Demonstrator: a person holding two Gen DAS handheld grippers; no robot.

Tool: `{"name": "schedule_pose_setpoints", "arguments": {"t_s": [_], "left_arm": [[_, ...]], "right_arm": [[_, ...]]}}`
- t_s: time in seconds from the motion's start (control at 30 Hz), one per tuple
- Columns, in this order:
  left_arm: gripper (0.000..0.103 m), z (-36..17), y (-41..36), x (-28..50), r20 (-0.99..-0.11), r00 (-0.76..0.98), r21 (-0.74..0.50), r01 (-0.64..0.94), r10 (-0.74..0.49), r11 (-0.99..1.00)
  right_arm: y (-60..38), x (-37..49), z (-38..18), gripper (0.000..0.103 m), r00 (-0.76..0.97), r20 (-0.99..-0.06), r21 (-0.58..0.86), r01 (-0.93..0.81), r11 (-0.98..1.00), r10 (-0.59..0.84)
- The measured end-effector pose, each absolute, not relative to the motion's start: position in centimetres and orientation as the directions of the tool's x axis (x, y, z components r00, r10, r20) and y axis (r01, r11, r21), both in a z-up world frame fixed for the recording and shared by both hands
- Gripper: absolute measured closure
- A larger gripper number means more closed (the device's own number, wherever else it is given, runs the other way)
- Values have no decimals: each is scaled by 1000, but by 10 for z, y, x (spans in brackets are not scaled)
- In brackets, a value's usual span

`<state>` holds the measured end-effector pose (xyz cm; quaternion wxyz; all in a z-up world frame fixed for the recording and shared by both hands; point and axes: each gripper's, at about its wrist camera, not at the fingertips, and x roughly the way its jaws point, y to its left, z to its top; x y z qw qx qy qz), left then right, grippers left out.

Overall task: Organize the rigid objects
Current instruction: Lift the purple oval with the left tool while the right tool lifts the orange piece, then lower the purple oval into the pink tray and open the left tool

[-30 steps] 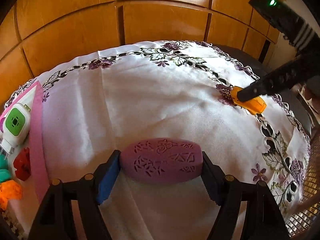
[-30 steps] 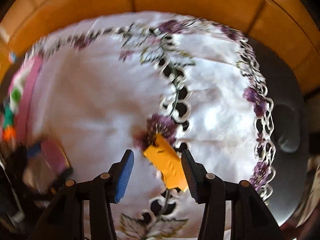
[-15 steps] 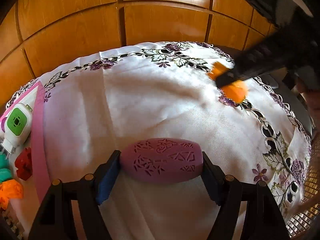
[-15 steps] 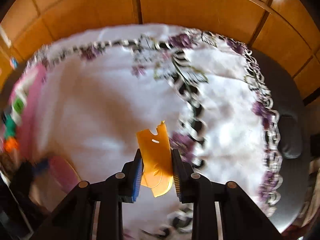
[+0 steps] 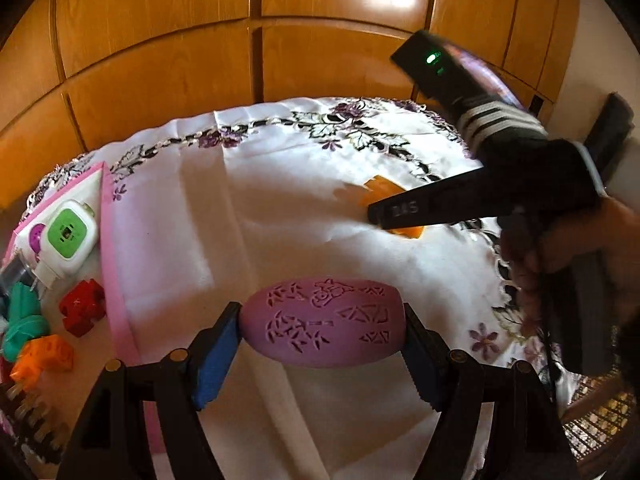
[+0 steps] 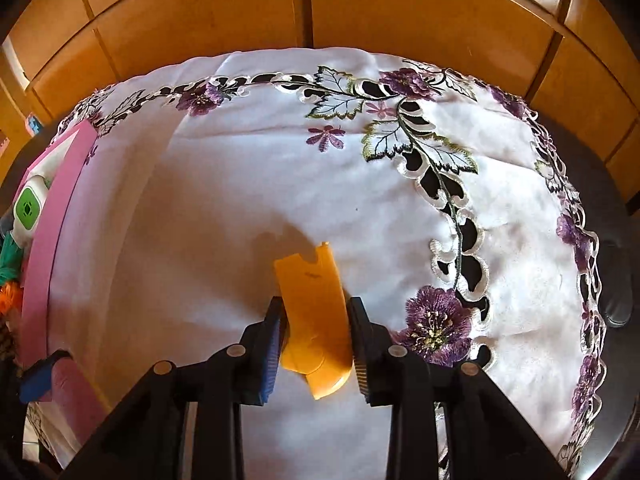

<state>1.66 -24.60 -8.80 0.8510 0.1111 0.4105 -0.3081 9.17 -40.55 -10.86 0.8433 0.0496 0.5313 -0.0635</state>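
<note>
My left gripper (image 5: 320, 344) is shut on a mauve egg-shaped object with cut-out patterns (image 5: 322, 322), held above the white tablecloth near its front. My right gripper (image 6: 316, 340) is shut on a flat orange plastic piece (image 6: 312, 300) with a notched far end, held above the cloth's middle. In the left wrist view the right gripper (image 5: 400, 212) comes in from the right with the orange piece (image 5: 380, 190) partly hidden behind its finger. A pink-rimmed tray (image 5: 114, 280) at the left holds small objects.
The tray holds a white and green plug-in device (image 5: 68, 236), a red block (image 5: 82, 312), a teal piece (image 5: 22, 320) and an orange block (image 5: 42, 360). The embroidered white cloth (image 6: 280, 168) covers a dark round table (image 6: 616, 240). Wooden panels (image 5: 280, 40) stand behind.
My right gripper shut on the orange piece, lifted it off the cloth's right edge and carried it left toward the middle. My left gripper still holds the mauve object.
</note>
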Motion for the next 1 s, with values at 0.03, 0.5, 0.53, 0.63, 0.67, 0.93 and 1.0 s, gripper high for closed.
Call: {"name": "schedule_pose_setpoints", "arguments": {"t_s": [0.03,0.5,0.53,0.63,0.67,0.93,1.0], "left_arm": [[27,-84,-245,15,-764,475,-67,616,-437,785],[27,-44,-214,9,-729,523,-102,555,-442,825],[27,-43,-212,8,-727,524,-105,553,-443,827],[27,-38,-204,9,-722,531,-116,538,-443,835],[27,-36,-201,9,-720,534,-121,532,-443,838],[27,-32,-185,15,-719,547,-136,494,-429,859],[27,-32,-181,16,-721,548,-140,484,-424,864]], "right_arm": [[-405,92,-109,72,428,-902,11,156,988,-57],[-391,93,-109,72,450,-884,-93,93,991,-126],[-390,93,-109,72,452,-882,-101,88,991,-130],[-386,91,-110,73,459,-877,-123,74,990,-144],[-385,91,-110,73,460,-876,-129,70,989,-147],[-383,90,-110,74,470,-868,-152,56,987,-160],[-382,90,-110,74,472,-867,-155,54,986,-162]]}}
